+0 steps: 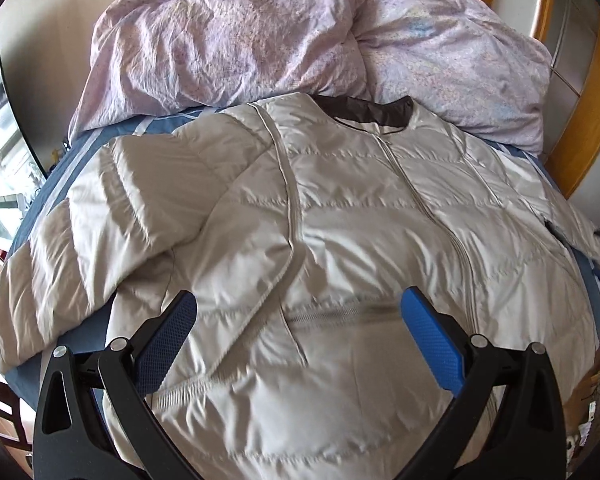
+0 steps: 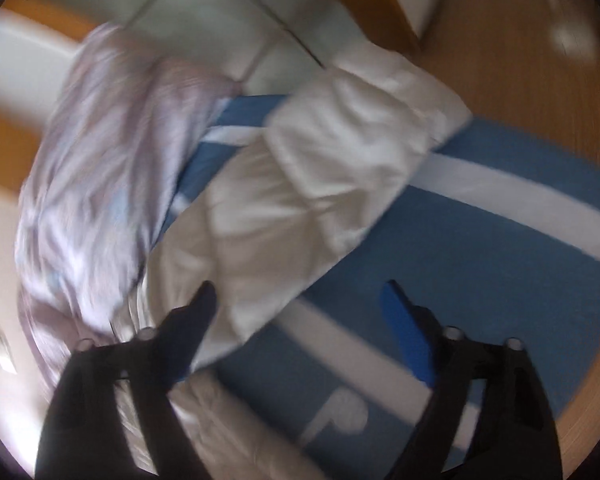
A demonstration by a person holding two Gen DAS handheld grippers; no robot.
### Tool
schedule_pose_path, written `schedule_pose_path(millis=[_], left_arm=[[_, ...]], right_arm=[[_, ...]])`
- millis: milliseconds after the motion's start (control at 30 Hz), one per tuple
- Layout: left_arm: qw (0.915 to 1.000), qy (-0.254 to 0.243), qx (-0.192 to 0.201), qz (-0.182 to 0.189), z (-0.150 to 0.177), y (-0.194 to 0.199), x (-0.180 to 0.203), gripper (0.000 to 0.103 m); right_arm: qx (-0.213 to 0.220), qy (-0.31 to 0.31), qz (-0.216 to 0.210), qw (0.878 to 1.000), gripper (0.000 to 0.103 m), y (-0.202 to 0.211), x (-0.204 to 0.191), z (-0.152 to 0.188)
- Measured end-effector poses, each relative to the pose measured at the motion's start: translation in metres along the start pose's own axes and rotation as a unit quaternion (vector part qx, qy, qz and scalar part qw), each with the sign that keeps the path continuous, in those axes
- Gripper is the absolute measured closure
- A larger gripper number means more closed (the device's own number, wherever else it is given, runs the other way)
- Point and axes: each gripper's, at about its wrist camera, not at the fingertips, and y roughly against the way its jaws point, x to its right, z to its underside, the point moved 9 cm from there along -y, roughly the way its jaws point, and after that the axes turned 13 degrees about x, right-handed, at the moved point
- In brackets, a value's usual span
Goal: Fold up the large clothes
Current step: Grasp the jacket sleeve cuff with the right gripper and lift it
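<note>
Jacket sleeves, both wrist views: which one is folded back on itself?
The sleeve in the right wrist view, doubled over near the bed's edge. The other sleeve, in the left wrist view, lies stretched out flat.

Cream quilted puffer jacket (image 1: pixel 340 220) — front up, zipped, dark collar, spread flat on bed

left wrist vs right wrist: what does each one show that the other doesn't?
Left wrist only: the jacket's front with dark collar, centre zip, and the open left gripper above it.
Right wrist only: blurred view of the jacket's sleeve lying toward the bed edge, wooden floor, and the open right gripper, nothing between its fingers.
Both: pale quilted jacket, blue striped sheet, lilac duvet.
</note>
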Motion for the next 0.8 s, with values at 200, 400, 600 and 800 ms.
schedule_pose_path(millis=[200, 400, 600, 800], left_arm=[[0.9987, 0.043, -0.011, 0.025, -0.006, -0.022, -0.007, 0.001], [0.9981, 0.046, 0.017, 0.036, -0.016, -0.028, -0.009, 0.001], [0.9961, 0.069, 0.013, 0.054, -0.023, -0.036, -0.019, 0.001], [0.9902, 0.112, -0.005, 0.084, -0.029, -0.042, -0.029, 0.001]], right_arm=[[0.021, -0.046, 0.003, 0.999, 0.040, -0.020, 0.015, -0.022], [0.059, -0.033, 0.044, 0.997, 0.058, -0.025, 0.021, -0.039], [0.096, 0.035, 0.093, 0.990, 0.085, -0.020, 0.015, -0.051], [0.169, 0.164, 0.116, 0.965, 0.095, 0.008, -0.045, -0.061]])
